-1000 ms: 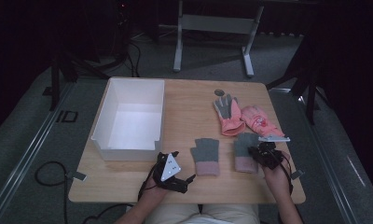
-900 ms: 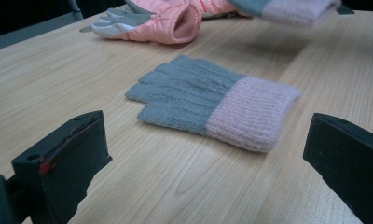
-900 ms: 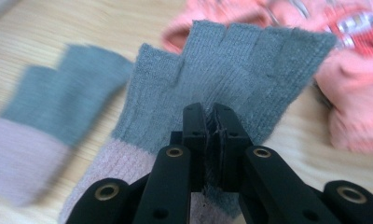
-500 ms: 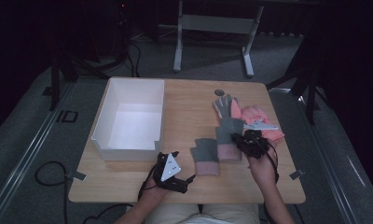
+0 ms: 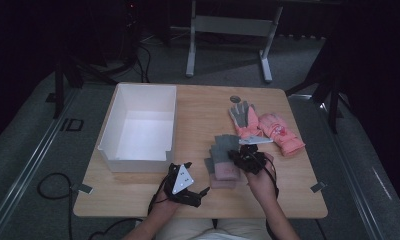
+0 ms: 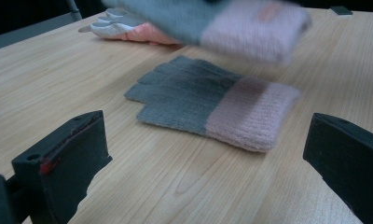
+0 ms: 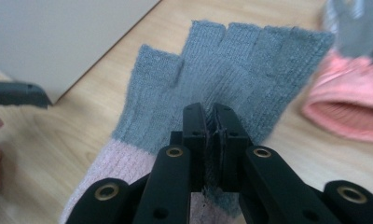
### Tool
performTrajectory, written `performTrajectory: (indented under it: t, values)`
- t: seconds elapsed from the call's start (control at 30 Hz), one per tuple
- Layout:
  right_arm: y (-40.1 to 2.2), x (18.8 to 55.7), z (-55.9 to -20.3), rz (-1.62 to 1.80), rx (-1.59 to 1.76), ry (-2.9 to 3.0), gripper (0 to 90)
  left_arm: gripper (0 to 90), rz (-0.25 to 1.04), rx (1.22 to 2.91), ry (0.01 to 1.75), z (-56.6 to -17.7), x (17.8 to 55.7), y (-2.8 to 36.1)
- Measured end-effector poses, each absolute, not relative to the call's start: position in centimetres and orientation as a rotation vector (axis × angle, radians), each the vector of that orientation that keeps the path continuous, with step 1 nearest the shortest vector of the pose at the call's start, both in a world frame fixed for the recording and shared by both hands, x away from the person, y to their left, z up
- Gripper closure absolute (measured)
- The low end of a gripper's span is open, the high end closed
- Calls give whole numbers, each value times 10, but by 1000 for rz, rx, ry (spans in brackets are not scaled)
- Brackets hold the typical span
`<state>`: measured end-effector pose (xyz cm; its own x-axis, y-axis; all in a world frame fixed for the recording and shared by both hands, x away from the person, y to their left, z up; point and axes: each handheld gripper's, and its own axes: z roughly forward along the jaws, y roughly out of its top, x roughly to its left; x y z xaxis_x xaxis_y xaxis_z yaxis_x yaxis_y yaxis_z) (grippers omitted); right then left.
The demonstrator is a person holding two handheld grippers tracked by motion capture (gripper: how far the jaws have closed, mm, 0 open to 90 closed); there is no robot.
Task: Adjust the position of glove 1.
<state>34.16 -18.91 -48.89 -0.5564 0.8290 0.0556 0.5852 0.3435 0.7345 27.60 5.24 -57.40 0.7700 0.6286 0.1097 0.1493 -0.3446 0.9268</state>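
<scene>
A grey knit glove with a pink cuff [image 5: 226, 145] hangs from my right gripper [image 5: 241, 156], which is shut on its grey fabric [image 7: 222, 70]; the jaws [image 7: 211, 112] pinch a fold at the palm. A matching glove [image 6: 212, 107] lies flat on the wooden table [image 5: 203, 107], partly under the held one [image 5: 211, 169]. My left gripper [image 5: 197, 178] rests near the table's front edge with its jaws wide open, pointing at the flat glove [image 6: 203, 122]. The held glove passes blurred across the top of the left gripper view [image 6: 231, 18].
A white open box [image 5: 138, 95] stands at the table's left. A pink glove with a grey palm [image 5: 243, 118] and a second pink glove [image 5: 281, 133] lie at the back right. A small dark disc [image 5: 235, 99] sits beyond them. Metal stand legs rise behind the table.
My right gripper has carried the grey-pink glove from the front right toward the left and a little up, over the flat matching glove. The left gripper has stayed in place.
</scene>
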Motion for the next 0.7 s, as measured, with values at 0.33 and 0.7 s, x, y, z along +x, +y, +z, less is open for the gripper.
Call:
performTrajectory:
  t: [0.33, 0.7]
  values:
    - [-180, 341, -522, 991, 1294, 2351, 845, 0, 553, 1888, 597, -574, 277, 53]
    - [-179, 349, -538, 978, 1338, 2368, 836, 0, 552, 1888, 601, -574, 277, 53]
